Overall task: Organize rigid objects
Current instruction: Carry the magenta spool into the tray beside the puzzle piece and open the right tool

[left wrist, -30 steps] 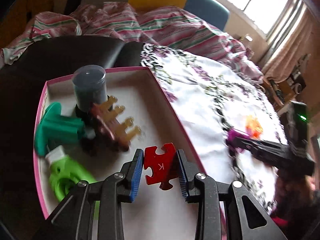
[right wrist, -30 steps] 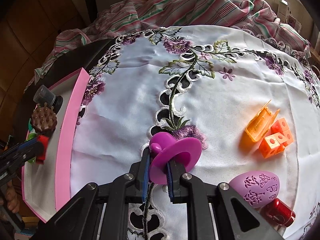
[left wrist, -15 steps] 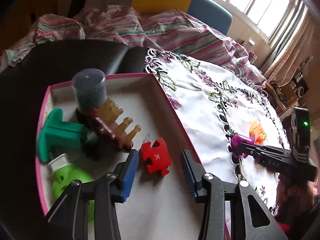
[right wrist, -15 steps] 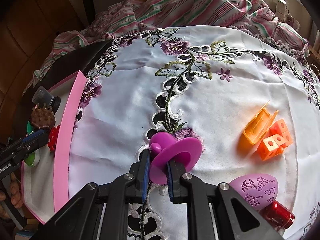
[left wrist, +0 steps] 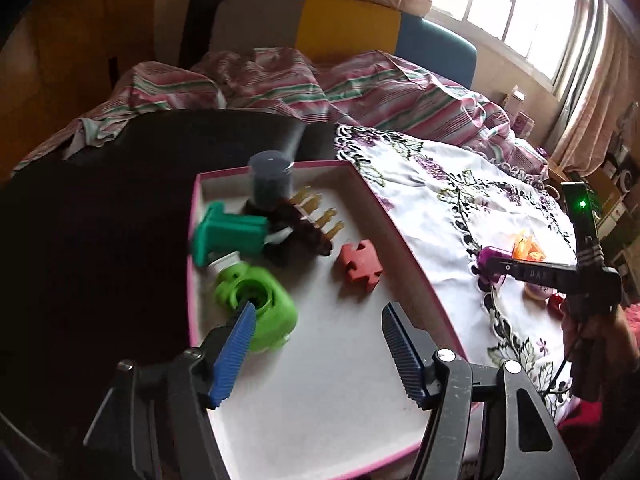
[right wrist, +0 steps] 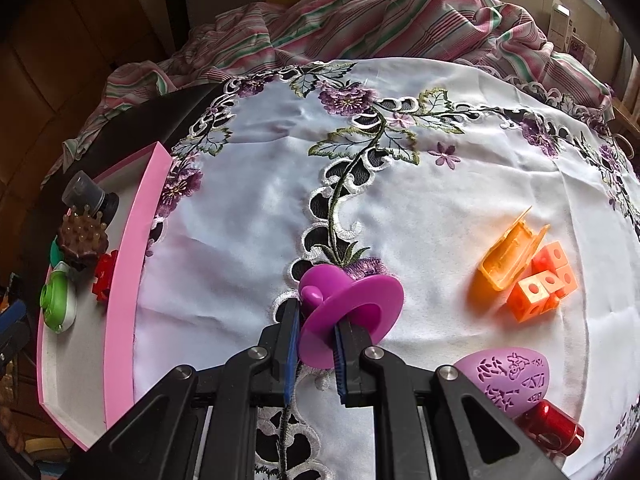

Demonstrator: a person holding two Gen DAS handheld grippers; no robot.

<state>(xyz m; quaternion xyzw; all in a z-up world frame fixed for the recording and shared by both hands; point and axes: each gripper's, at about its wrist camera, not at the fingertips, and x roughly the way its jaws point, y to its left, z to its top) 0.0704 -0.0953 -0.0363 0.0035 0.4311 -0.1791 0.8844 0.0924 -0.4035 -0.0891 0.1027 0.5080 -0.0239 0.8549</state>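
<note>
A pink-rimmed tray (left wrist: 404, 236) holds a red puzzle piece (left wrist: 360, 265), a green round toy (left wrist: 256, 304), a teal piece (left wrist: 226, 234), a brown spiked massager (left wrist: 308, 228) and a dark capped jar (left wrist: 271, 180). My left gripper (left wrist: 316, 346) is open and empty above the tray's near part, behind the puzzle piece. My right gripper (right wrist: 314, 340) is shut on a purple disc-shaped toy (right wrist: 352, 304), held just above the white embroidered cloth (right wrist: 260, 200). The tray (right wrist: 120, 300) lies to its left.
On the cloth to the right lie an open orange case (right wrist: 508, 256), orange cubes (right wrist: 544, 284), a purple patterned egg (right wrist: 508, 376) and a red bottle (right wrist: 552, 428). A striped blanket (right wrist: 380, 12) is bunched at the back. Dark surface lies left of the tray.
My left gripper opened, let the red puzzle piece drop into the tray, and drew back. My right gripper stayed shut on the purple toy, nearly still.
</note>
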